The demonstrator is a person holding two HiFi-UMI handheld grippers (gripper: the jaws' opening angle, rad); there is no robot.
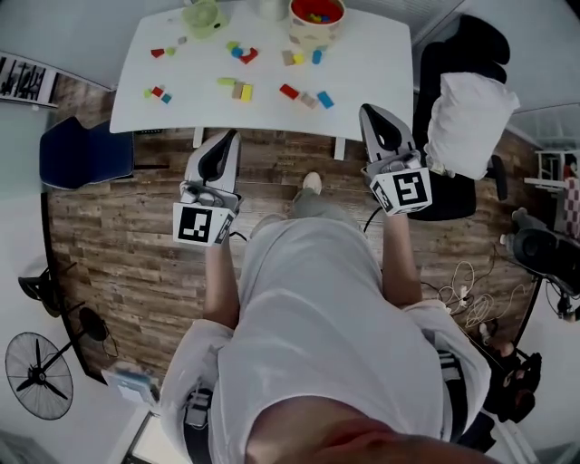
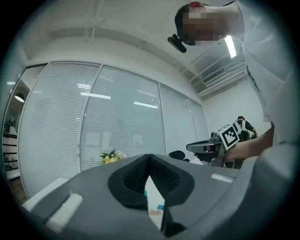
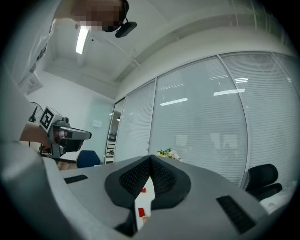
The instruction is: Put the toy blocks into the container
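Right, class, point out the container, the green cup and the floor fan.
container (image 1: 314, 37), head view, on its outer wall.
green cup (image 1: 201, 18), head view, on its body.
fan (image 1: 38, 374), head view, on its hub.

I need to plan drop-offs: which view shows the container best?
The head view: the container stands at the far edge of the white table, blocks inside. Both gripper views show only slivers of table between shut jaws, no container.
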